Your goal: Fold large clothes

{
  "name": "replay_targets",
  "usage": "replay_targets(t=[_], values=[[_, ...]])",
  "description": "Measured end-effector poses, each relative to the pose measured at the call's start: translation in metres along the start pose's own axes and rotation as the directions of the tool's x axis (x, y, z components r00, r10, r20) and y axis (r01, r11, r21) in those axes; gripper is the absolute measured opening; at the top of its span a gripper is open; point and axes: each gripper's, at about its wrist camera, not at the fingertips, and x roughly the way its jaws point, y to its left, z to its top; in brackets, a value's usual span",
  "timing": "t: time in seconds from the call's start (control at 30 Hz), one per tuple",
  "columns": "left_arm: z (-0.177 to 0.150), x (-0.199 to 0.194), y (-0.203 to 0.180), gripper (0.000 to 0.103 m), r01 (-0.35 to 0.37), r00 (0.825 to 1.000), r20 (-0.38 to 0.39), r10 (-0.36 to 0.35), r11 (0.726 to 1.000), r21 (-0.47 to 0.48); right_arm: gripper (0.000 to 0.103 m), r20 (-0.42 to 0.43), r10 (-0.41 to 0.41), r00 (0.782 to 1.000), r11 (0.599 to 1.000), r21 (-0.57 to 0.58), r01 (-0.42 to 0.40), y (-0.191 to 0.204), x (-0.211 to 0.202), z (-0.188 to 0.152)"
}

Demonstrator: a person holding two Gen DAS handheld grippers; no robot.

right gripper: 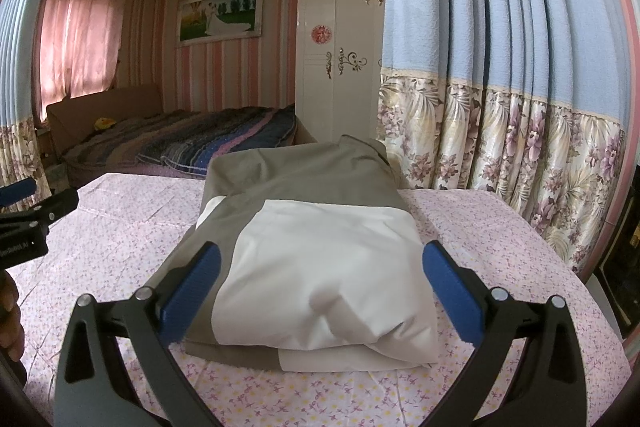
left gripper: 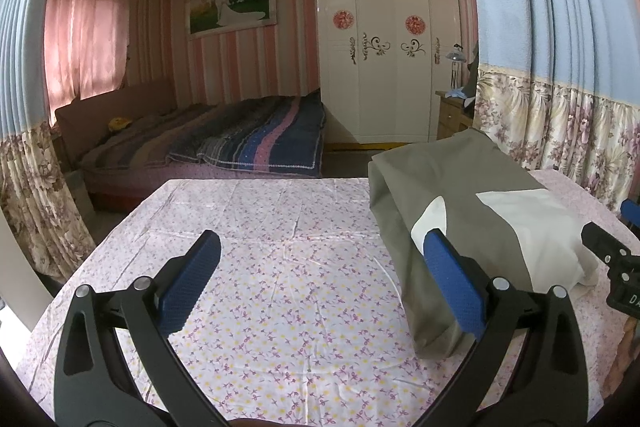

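Left wrist view: the left gripper [left gripper: 320,277] hangs over the floral tablecloth [left gripper: 260,267] with its blue fingers spread wide and nothing between them. The folded garment [left gripper: 472,227], olive-grey with white panels, lies to the right of this gripper on the right-hand part of the table; the gripper's right finger [left gripper: 454,283] overlaps the bundle's near-left edge in the picture, though whether it touches the cloth cannot be told. The bundle's long axis runs away from the camera toward the flowered curtain [left gripper: 560,131]. At the far right edge a part of the right gripper shows, just beside the garment's near-right corner. A bed [left gripper: 224,139] and a white wardrobe [left gripper: 388,59] stand well behind the table.

Right wrist view: the right gripper [right gripper: 320,287] faces the garment [right gripper: 316,251] head-on, fingers released and set either side of its near white end, which sits between them but is not pinched. The bundle appears stacked in several layers, so the folding looks largely done. The left gripper's tip enters at the left edge, well apart from the bundle. Judged from both views, the right gripper is the nearer, and lined up along the garment's length, for any closing grasp or final tidy.
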Motion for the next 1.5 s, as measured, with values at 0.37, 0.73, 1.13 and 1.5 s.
replay_targets(t=[0.37,0.73,1.13,1.5], values=[[0.001,-0.001,0.0,0.1,0.001,1.0,-0.004,-0.001,1.0,-0.005,0.101,-0.004,0.003,1.0,1.0,-0.001,-0.003,-0.004,0.002,-0.002],[0.001,-0.002,0.001,0.1,-0.01,1.0,0.013,0.01,1.0,-0.002,0.101,-0.006,0.004,1.0,1.0,-0.006,-0.004,-0.004,0.004,-0.003],[0.002,-0.004,0.005,0.1,0.006,1.0,0.025,-0.006,1.0,-0.015,0.101,-0.007,0.008,1.0,1.0,-0.01,-0.008,-0.006,0.005,-0.006],[0.0,0.005,0.008,0.1,0.024,0.999,-0.029,-0.024,0.999,-0.026,0.101,-0.007,0.01,1.0,1.0,-0.01,-0.01,-0.006,0.005,-0.006]])
